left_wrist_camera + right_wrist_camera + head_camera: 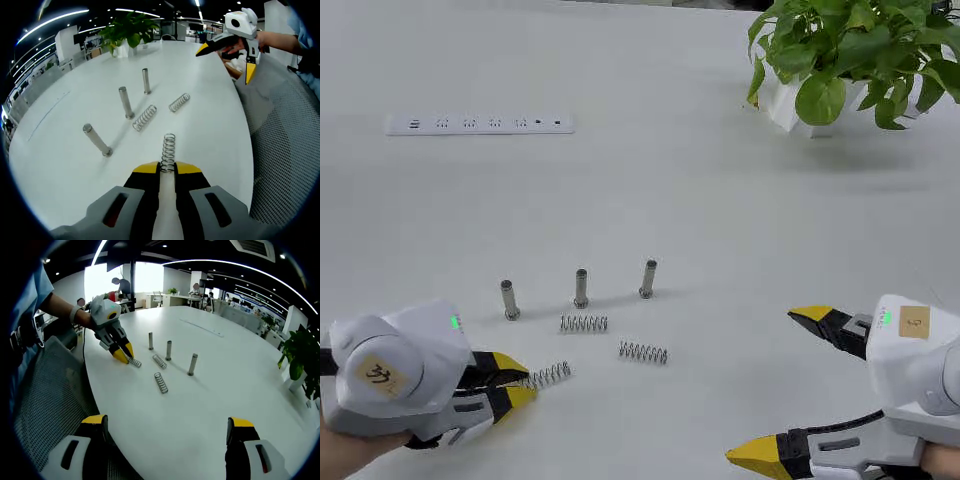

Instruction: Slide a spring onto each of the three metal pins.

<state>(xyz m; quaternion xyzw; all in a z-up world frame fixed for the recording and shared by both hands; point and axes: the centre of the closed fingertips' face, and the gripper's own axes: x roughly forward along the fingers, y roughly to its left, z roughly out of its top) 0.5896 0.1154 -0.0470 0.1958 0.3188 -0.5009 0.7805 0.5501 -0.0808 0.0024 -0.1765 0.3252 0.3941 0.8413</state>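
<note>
Near end of the small steel coil spring (546,376) is buried between the yellow tips of the left gripper (520,380), so how much is caught can't be read; whether the free length rests on the white table (720,200) or rides just above it is unclear. Right gripper (780,385) body and the hand behind it are cut by the frame corner; left hand mostly out of frame. Three upright steel pins stand in a row: left pin (509,299), middle pin (581,288), right pin (648,279), heads up, long axes vertical. Held spring sits near-left of the middle pin, its long axis in line with the left gripper's own axis (168,169), free end aimed to pass on the near side of the middle pin. Left gripper's tips are pinched together on that spring (169,150), the tool held low and roughly level at the table. Second spring (584,323) lies flat just in front of the middle pin, crosswise to it; third spring (643,352) lies flat near-right of it. Right gripper is well to the right of the middle pin, jaws spread wide with nothing between them (167,422). White power strip (480,124) lies far behind-left of the middle pin; leafy plant in a white pot (785,100) stands far behind-right, top cropped.
</note>
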